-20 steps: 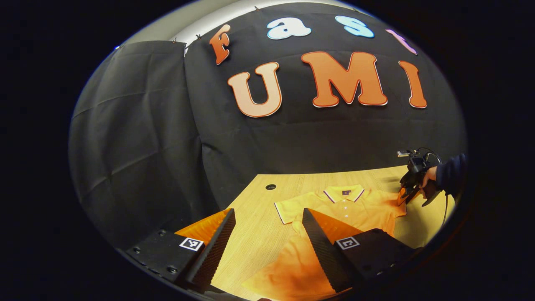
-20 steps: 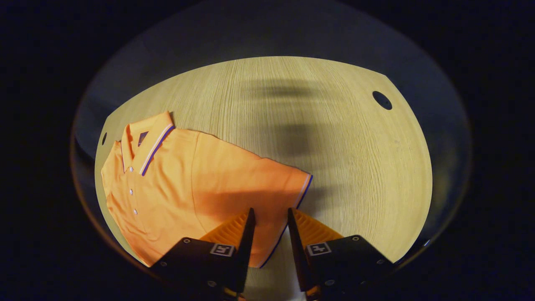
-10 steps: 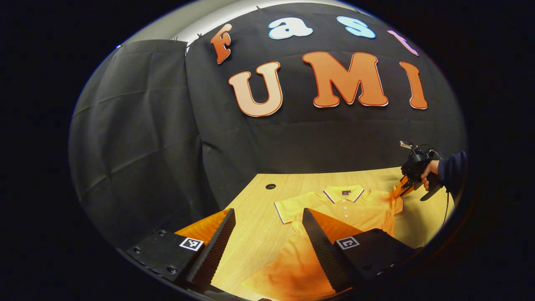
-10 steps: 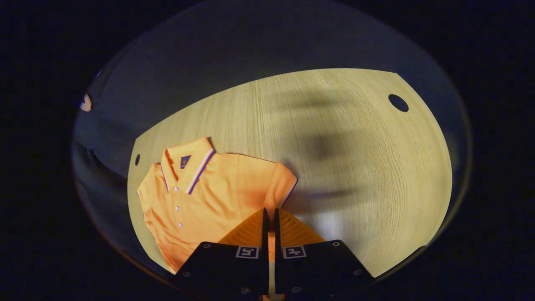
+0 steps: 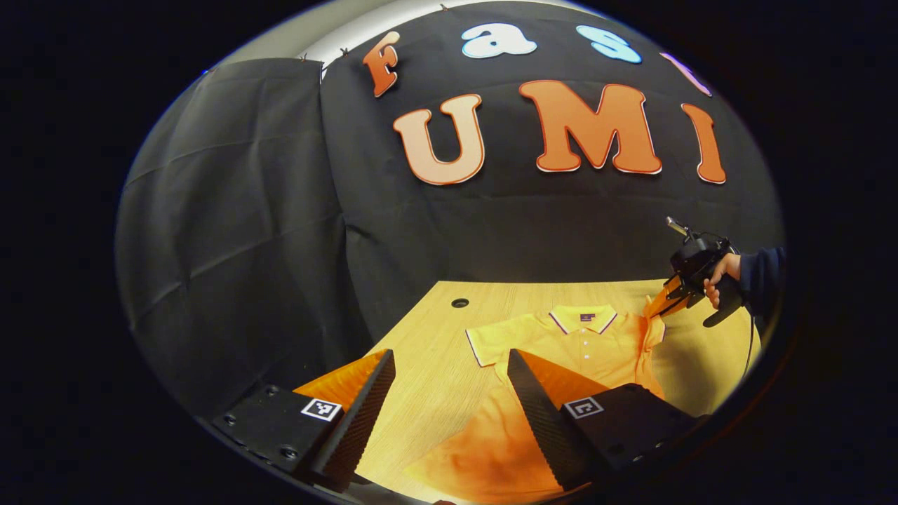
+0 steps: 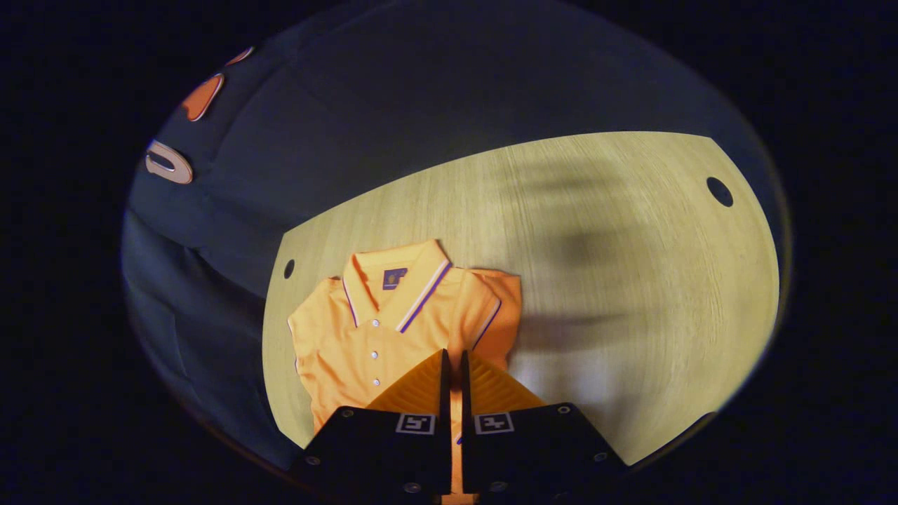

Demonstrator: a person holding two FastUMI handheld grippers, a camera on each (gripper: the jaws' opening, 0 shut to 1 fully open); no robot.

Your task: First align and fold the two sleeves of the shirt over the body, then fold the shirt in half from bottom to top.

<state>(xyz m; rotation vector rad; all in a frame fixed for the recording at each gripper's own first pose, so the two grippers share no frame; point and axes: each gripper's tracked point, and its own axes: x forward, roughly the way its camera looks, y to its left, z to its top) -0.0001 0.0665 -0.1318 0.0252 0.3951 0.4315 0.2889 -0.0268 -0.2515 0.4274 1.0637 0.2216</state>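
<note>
An orange polo shirt (image 5: 582, 347) (image 6: 379, 337) lies face up on the wooden table (image 5: 435, 379), collar toward the back wall. My right gripper (image 6: 452, 365) (image 5: 663, 298) is shut on the shirt's right sleeve (image 6: 494, 315) and holds it lifted and turned in toward the body; a hand (image 5: 722, 277) grips it at the right of the left gripper view. My left gripper (image 5: 449, 379) stands open above the table and the shirt's lower part, with nothing between its fingers. The other sleeve (image 5: 484, 340) lies flat.
The table has round cable holes (image 5: 460, 303) (image 6: 719, 191) near its back corners. Black cloth walls close the back and the left side. Bare wood (image 6: 631, 280) stretches to the right of the shirt.
The right gripper closed on the sleeve's edge, then lifted it and carried it inward over the shirt body. The left gripper has hardly moved.
</note>
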